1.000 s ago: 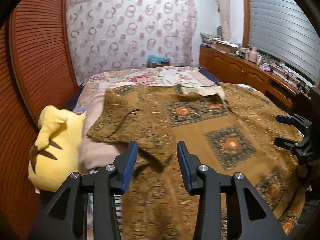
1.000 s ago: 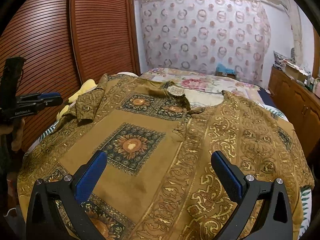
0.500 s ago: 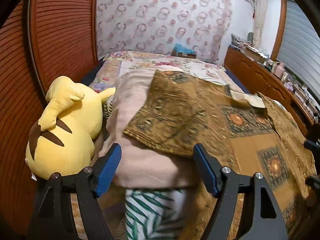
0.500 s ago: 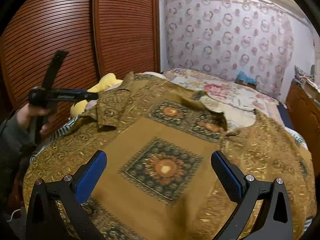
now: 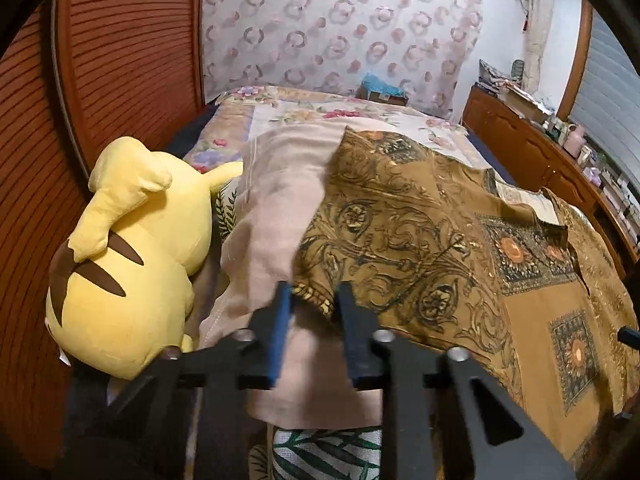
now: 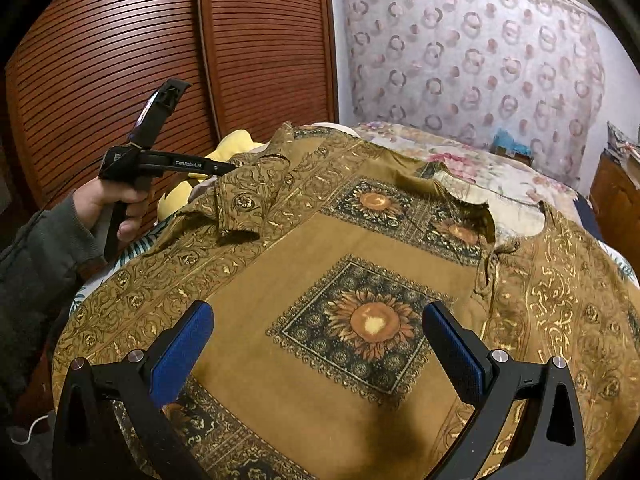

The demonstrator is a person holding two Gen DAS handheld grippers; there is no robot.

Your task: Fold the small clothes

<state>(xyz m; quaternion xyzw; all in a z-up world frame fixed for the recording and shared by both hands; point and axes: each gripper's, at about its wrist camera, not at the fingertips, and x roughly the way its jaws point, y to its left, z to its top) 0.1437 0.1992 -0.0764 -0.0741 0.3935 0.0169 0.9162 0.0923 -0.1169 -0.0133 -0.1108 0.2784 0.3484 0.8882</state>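
A brown shirt with gold scrollwork and sunflower squares lies spread over the bed; it also shows in the left wrist view. Its left sleeve is folded back onto the body. My left gripper has its jaws narrowed around the sleeve's cuff edge, and the picture there is blurred. In the right wrist view the left gripper reaches the sleeve from the left. My right gripper is wide open and empty, hovering above the shirt's lower front.
A yellow plush toy lies at the bed's left edge beside a beige pillow. Wooden slatted wardrobe doors stand left. A wooden dresser runs along the right. A floral bedspread covers the far end.
My left gripper swung left to the sleeve, opened wide, then narrowed its jaws around the cuff edge. My right gripper shifted left over the shirt and stayed open.
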